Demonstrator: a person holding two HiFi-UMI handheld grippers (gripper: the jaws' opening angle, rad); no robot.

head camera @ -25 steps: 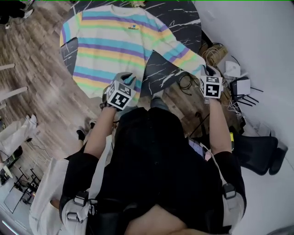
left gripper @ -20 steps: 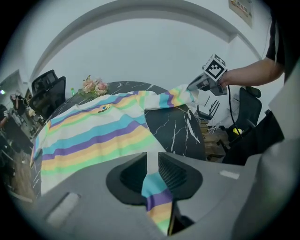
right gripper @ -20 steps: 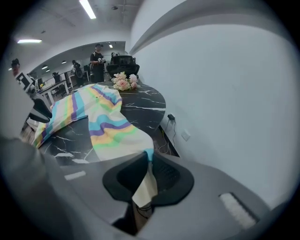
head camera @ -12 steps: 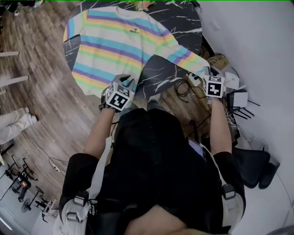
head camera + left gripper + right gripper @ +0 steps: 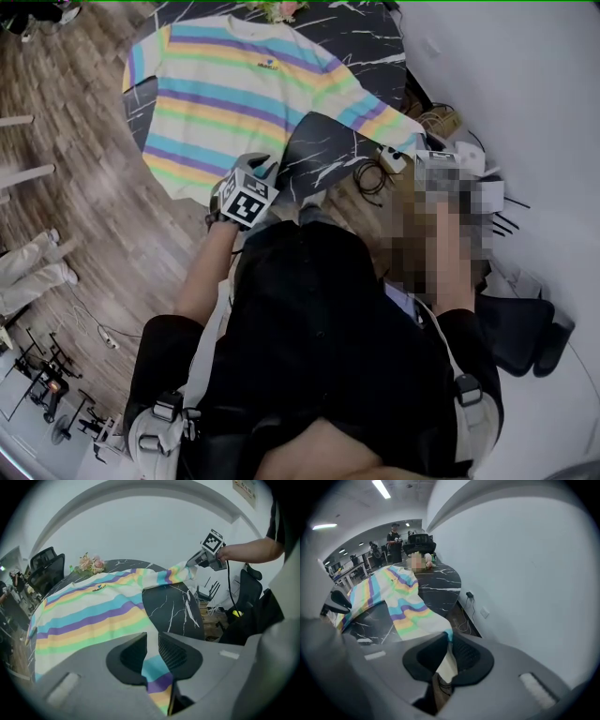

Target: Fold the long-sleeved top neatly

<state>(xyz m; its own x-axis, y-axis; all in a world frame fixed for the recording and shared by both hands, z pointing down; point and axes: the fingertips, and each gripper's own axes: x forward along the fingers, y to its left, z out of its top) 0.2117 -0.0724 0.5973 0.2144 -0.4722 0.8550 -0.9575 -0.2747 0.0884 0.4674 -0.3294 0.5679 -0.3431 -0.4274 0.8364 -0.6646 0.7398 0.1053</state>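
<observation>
Pastel stripes of teal, purple, yellow and cream run across the long-sleeved top (image 5: 239, 89). In the head view it lies spread flat, front up, on the dark marbled worktop (image 5: 328, 150). Its hem reaches the worktop's near edge, and the left hand-held gripper (image 5: 255, 169) meets it there. One sleeve (image 5: 375, 112) slants across the worktop's near right corner and off its edge (what holds the sleeve's end cannot be made out here). Cables (image 5: 373, 173) lie on the wooden floor (image 5: 94, 206) just beside the worktop.

In the left gripper view, that hand-held gripper's jaws are closed on the hem, with a fold of teal, purple and yellow cloth pinched between them. The rest of the top stretches away to the worktop's far edge, where a small bunch of flowers (image 5: 91, 564) stands. Off the worktop's right edge, the right hand-held gripper (image 5: 190, 565) holds the sleeve's end raised above the surface.

In the right gripper view, the jaws are clamped on the cream cuff (image 5: 446, 665). From there the striped sleeve runs back up onto the worktop.
</observation>
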